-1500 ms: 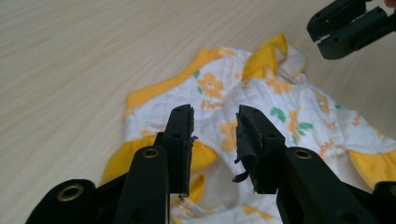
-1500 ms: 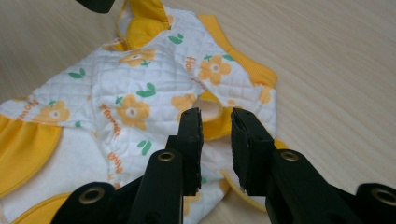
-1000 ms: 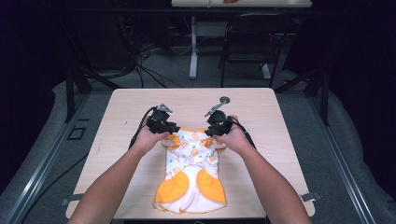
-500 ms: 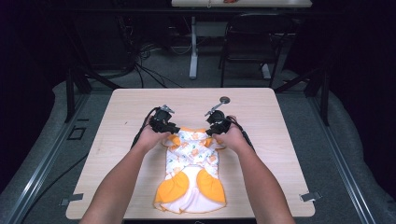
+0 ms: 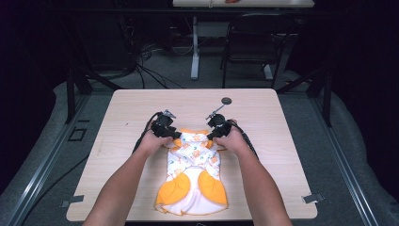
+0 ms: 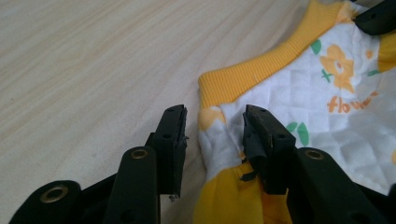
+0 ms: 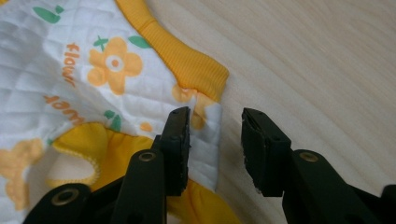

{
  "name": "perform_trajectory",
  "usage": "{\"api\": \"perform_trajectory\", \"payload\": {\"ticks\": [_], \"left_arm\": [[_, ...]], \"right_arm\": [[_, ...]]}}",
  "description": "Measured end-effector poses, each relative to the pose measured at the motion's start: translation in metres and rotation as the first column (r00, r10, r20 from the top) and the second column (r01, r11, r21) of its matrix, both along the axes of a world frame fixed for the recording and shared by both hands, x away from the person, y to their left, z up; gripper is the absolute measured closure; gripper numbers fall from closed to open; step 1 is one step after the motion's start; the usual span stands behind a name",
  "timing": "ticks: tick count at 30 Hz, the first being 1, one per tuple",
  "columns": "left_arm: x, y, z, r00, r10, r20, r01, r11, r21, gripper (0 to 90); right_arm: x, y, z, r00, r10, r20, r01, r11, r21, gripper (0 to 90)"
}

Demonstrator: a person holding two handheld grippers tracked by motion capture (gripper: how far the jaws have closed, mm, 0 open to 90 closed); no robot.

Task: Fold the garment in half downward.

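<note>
L gripper (image 6: pixel 212 135): jaws apart, have just been opening. Garment (image 6: pixel 299 107) edge sits in the gap, shoulder corner by the yellow rib collar (image 6: pixel 252 74), but pads don't press it; cloth looks let go. Tip of the other gripper at top rt of the left gripper view.

R gripper (image 7: pixel 215 140): same story, jaws apart, just been opening. White quilted corner lies against the one pad, other pad stands over bare table (image 7: pixel 327 60). No grip.

Garment: small flower-print top w/ orange trim, flat on table centre in high view (image 5: pixel 193 174), collar end away from person, orange flaps nearest table's near edge. Both grippers (image 5: pixel 165 128) (image 5: pixel 219 126) at its far corners, one per shoulder. Small round knob on a rod (image 5: pixel 226 100) just beyond, untouched.

Progress, my read: laying-out looks done. Cloth spread, both shoulders released. Left: pull hands clear, maybe smooth or fold next; can't tell which.

Vs 1 s ago: hands sit a bit lower, closer to table; garment itself much the same spot.
</note>
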State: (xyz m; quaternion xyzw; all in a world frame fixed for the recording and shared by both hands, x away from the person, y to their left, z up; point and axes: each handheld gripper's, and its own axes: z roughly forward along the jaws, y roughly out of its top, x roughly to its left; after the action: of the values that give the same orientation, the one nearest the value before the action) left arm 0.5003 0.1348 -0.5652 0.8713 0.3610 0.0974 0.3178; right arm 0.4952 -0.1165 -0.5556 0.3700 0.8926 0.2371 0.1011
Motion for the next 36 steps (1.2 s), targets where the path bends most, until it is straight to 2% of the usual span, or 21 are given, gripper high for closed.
{"api": "perform_trajectory", "payload": {"ticks": [4, 6, 9, 10, 12, 13, 14, 17, 21, 24, 26, 31, 32, 35, 36], "left_arm": [[-0.001, -0.002, -0.002, 0.9998, -0.020, -0.004, 0.020, 0.9996, 0.022, 59.8], [-0.002, -0.003, -0.002, 0.9998, -0.020, 0.001, 0.020, 0.9994, 0.029, 60.2], [-0.002, -0.004, -0.002, 0.9998, -0.021, -0.001, 0.021, 0.9993, 0.030, 61.0], [-0.003, -0.005, -0.001, 0.9996, -0.026, -0.006, 0.027, 0.9990, 0.036, 64.4], [-0.004, -0.006, 0.000, 0.9997, -0.023, -0.009, 0.023, 0.9988, 0.042, 66.2], [-0.004, -0.006, 0.000, 0.9997, -0.023, -0.009, 0.023, 0.9988, 0.042, 67.9], [-0.004, -0.006, 0.000, 0.9995, -0.028, -0.017, 0.028, 0.9989, 0.038, 70.1], [-0.004, -0.005, 0.000, 0.9993, -0.031, -0.022, 0.032, 0.9989, 0.033, 72.9], [-0.006, -0.004, -0.001, 0.9997, -0.015, -0.017, 0.015, 0.9997, 0.019, 78.0], [-0.007, -0.004, 0.000, 0.9998, -0.006, -0.017, 0.006, 0.9997, 0.025, 80.4], [-0.007, -0.005, 0.001, 0.9998, -0.010, -0.014, 0.010, 0.9991, 0.041, 81.4], [-0.010, -0.006, 0.006, 0.9999, -0.009, 0.011, 0.009, 0.9984, 0.055, 82.6], [-0.011, -0.005, 0.011, 0.9995, -0.010, 0.030, 0.008, 0.9983, 0.057, 82.7], [-0.012, -0.003, 0.018, 0.9990, -0.005, 0.044, 0.004, 0.9994, 0.036, 82.8], [-0.013, 0.000, 0.026, 0.9981, -0.006, 0.061, 0.005, 0.9998, 0.019, 82.9]], "right_arm": [[0.001, -0.003, -0.001, 1.0000, -0.005, -0.009, 0.004, 1.000, -0.007, 60.9], [0.000, -0.002, -0.001, 1.0000, 0.002, -0.006, -0.002, 1.000, -0.010, 63.4], [0.000, -0.001, -0.002, 0.9999, 0.000, -0.012, 0.000, 1.000, 0.002, 66.2], [0.000, -0.002, -0.001, 0.9996, 0.000, -0.028, 0.000, 1.000, 0.004, 68.0], [-0.001, -0.001, -0.003, 0.9996, -0.016, -0.025, 0.016, 0.999, 0.029, 70.6], [-0.001, -0.001, -0.003, 0.9996, -0.016, -0.025, 0.016, 0.999, 0.029, 70.6], [-0.001, -0.001, -0.001, 0.9993, 0.002, -0.039, -0.001, 1.000, 0.017, 74.9], [-0.002, -0.001, -0.002, 0.9994, -0.003, -0.035, 0.004, 1.000, 0.029, 77.0], [-0.003, 0.000, -0.001, 0.9989, 0.009, -0.047, -0.008, 1.000, 0.028, 85.1], [-0.006, 0.002, -0.002, 0.9998, 0.006, -0.019, -0.005, 1.000, 0.028, 88.1], [-0.008, 0.003, -0.001, 0.9998, 0.018, 0.000, -0.018, 1.000, -0.004, 88.8], [-0.011, 0.002, 0.003, 0.9994, 0.019, 0.030, -0.020, 1.000, 0.006, 89.2], [-0.014, 0.000, 0.010, 0.9986, 0.023, 0.046, -0.024, 1.000, 0.019, 89.4], [-0.015, -0.002, 0.015, 0.9980, 0.028, 0.058, -0.029, 0.999, 0.029, 89.4], [-0.017, -0.005, 0.023, 0.9967, 0.021, 0.079, -0.025, 0.998, 0.051, 89.5]]}}
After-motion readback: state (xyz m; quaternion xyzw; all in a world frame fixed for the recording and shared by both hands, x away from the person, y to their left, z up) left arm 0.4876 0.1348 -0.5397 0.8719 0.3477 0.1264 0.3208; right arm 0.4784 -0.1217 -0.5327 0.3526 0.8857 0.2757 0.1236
